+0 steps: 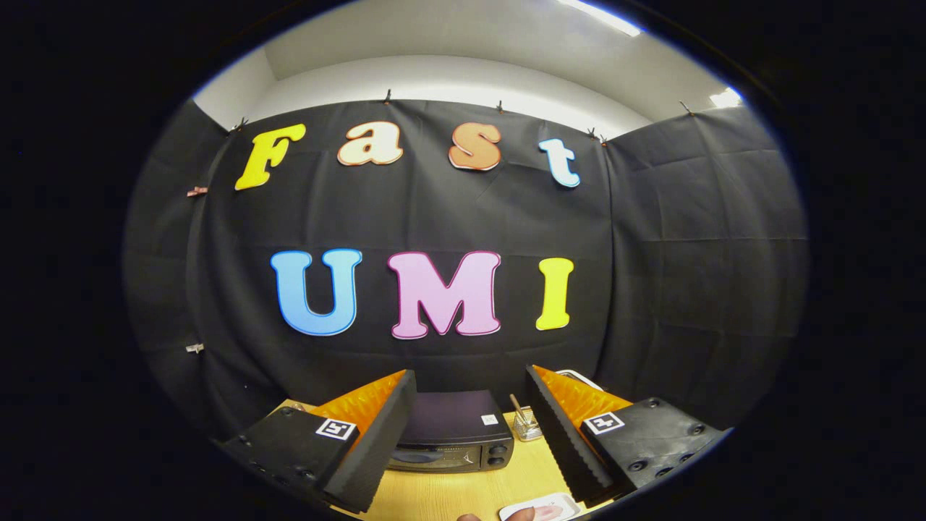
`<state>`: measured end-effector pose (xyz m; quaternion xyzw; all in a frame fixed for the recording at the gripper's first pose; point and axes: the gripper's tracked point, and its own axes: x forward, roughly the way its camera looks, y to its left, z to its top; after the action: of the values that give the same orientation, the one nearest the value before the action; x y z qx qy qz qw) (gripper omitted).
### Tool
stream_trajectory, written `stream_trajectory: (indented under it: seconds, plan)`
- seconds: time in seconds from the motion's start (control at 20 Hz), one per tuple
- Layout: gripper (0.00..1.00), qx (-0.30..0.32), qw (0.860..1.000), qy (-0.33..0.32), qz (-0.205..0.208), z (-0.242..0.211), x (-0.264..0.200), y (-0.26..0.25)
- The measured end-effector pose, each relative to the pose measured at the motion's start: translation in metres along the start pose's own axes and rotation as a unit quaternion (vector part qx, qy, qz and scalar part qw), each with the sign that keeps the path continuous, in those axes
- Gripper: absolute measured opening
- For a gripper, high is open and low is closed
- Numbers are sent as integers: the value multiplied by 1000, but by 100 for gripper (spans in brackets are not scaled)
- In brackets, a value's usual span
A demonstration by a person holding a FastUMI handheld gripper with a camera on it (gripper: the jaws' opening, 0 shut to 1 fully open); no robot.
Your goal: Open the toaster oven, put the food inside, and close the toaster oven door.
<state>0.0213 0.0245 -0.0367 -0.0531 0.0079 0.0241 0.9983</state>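
Gripper (470, 434) is hovering above the wooden table (448, 496), fingers spread wide with nothing between the pads. Toaster oven (452, 432) is sitting on the table beyond the fingers, showing in the gap between them, its back close to the black cloth wall (448, 217). Oven door is facing toward the gripper and looking closed; the dark window is showing at the front with two round knobs (496, 456) stacked at its right end. Oven's long axis is running side to side across the table. Dark top is carrying a small white sticker near the right rear corner. Small clear holder (527, 427) is standing just right of the oven, with a stick-like thing leaning out of it; contents too small to tell. White tray (539, 509) is lying on the table nearest the camera, holding something pinkish, likely the food. A fingertip (469, 517) is poking in just left of the tray.
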Motion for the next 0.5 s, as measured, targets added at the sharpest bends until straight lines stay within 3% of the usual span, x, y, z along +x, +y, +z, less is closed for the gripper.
stream_trajectory:
  seconds: [0.25, 0.5]
  plan:
    - [98, 6, 998, 44, 38, -55, 26, 44]
    - [98, 26, 990, 123, 56, -145, 66, 83]
